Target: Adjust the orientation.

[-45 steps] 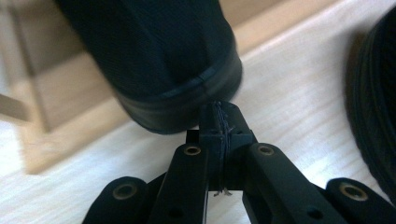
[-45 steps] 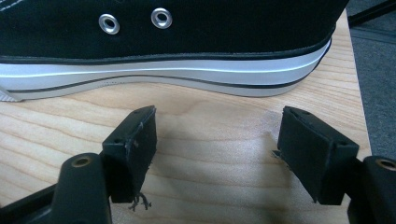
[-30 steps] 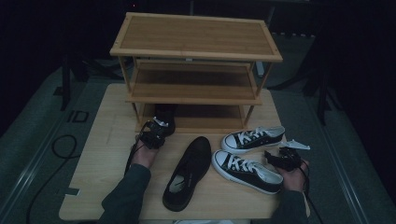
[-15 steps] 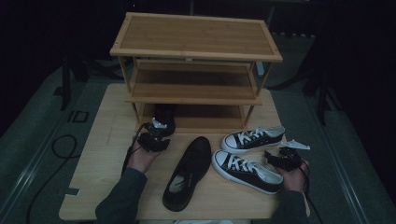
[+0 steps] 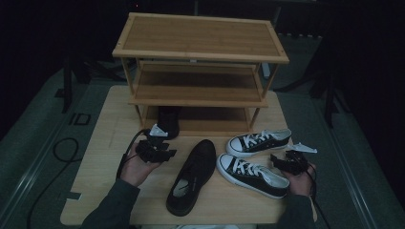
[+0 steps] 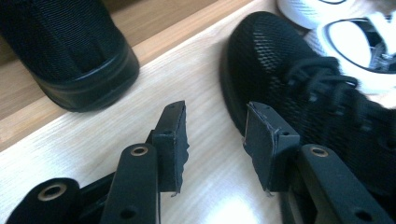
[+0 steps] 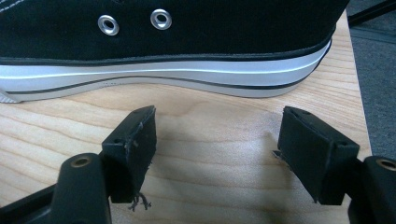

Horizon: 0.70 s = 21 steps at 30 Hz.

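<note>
Right gripper [image 7: 217, 154], jaws spread, empty, beside sneaker [image 7: 168, 42] with two metal eyelets at 12 o'clock. Left gripper [image 6: 215, 140], jaws spread, empty: mesh weave on black shoe [image 6: 299, 93] at 2 o'clock. No legible writing.

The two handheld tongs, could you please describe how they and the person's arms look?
Both the left tongs and right tongs are black, each topped by a grey three-cornered plate and trailing a black cable. Their jaws are flat, dark rectangular pads on black arms with round rivets. The person wears dark grey-green sleeves.
</note>
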### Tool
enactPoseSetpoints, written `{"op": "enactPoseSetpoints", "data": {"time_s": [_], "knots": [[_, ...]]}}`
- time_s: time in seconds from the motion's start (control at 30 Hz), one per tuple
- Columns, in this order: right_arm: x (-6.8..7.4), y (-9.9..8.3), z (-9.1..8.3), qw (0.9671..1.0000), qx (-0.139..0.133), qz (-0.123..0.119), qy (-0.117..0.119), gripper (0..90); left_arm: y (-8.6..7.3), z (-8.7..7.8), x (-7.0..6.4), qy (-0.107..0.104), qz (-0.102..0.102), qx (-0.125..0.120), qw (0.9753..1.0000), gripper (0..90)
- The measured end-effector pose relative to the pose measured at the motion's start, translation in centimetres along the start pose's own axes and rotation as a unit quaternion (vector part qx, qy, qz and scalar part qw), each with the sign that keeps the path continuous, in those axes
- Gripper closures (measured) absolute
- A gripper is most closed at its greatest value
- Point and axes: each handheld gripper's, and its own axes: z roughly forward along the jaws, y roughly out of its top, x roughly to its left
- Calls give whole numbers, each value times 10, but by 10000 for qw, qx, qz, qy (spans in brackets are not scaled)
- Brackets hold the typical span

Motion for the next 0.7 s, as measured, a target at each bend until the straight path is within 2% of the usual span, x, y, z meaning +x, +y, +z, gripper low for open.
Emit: {"op": "enactPoseSetpoints", "data": {"time_s": [0.1,0.2,0.4,0.7], "knots": [[0,0,0,10000,4,-3,-2,278,1,-9,-5,-151,60,-18,9999,586],[0,0,0,10000,3,-2,-3,278,2,-15,-12,-168,108,47,9998,586],[0,0,0,10000,3,-5,-5,278,5,-27,-25,-374,266,-39,9989,581],[0,0,0,10000,4,-5,-5,278,5,-31,-42,-669,408,21,9969,572]]}}
